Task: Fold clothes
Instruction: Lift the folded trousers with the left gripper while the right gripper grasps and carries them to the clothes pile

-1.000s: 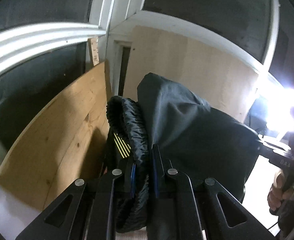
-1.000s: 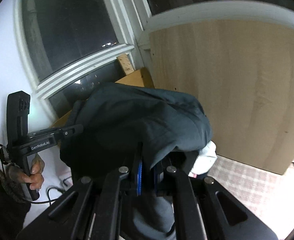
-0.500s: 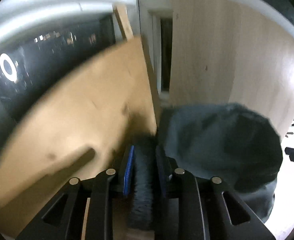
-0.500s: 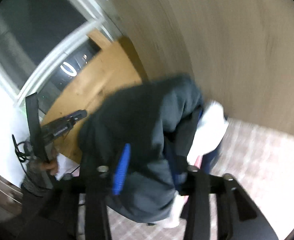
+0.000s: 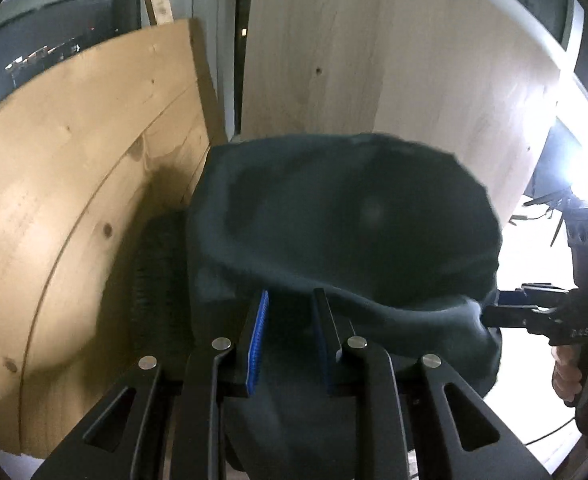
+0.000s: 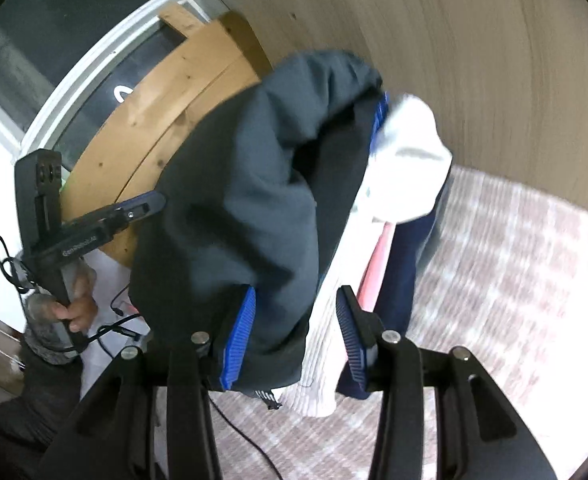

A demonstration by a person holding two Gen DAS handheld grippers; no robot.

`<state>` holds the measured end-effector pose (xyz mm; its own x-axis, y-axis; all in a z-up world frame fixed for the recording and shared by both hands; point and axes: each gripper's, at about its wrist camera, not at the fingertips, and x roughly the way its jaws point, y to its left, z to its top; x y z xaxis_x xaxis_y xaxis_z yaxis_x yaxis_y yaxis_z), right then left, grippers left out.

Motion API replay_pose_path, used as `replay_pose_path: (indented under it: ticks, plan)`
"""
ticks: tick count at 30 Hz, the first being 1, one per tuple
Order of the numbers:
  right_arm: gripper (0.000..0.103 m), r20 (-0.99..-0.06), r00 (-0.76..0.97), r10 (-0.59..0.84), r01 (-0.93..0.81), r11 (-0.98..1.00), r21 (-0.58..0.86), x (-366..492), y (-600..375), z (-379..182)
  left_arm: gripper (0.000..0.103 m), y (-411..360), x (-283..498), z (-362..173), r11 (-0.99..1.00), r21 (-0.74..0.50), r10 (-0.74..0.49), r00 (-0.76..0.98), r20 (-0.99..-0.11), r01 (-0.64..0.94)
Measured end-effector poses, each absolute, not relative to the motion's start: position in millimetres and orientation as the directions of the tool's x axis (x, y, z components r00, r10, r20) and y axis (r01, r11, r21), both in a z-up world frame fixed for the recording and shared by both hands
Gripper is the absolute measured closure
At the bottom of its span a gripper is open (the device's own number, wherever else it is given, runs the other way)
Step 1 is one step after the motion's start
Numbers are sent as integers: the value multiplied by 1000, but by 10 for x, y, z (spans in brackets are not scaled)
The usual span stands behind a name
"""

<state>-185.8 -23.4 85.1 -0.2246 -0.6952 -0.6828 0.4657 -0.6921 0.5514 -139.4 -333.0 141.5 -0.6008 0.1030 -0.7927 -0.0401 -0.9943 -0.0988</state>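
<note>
A dark grey garment bulges in front of my left gripper. Its jaws stand a little apart with both blue pads bare, and a fold of the cloth lies across the tips. The ribbed black waistband hangs just left of the fingers, outside them. In the right wrist view the same garment drapes over a heap of white cloth, pink cloth and navy cloth. My right gripper is open around the hanging hem and white cloth, with neither pad pressing. The left gripper touches the garment's left edge.
A round wooden board leans on the left and a pale wood panel stands behind the clothes. A checked pink-and-white surface lies below on the right. A black cable trails near the person's hand. A bright lamp glares at the right.
Both grippers have come down and tilted downward. The right jaws, shut on the dark garment before, now stand wide. The left jaws have parted and the waistband has slipped out to the left.
</note>
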Motion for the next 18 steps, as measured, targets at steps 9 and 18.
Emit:
replay_pose_path:
  ticks: [9,18]
  plan:
    - [96,-638,-176,-750,514,-623,590,-1568,-371,1341,83,-3308,-1543,1398,-997,-60,79,-598,-798,-53]
    - [84,-647,-10,-762,443,-584,680,-1504,-340,1174,84,-3231,-1389,1547,-991,-84,129,-617,-776,-102]
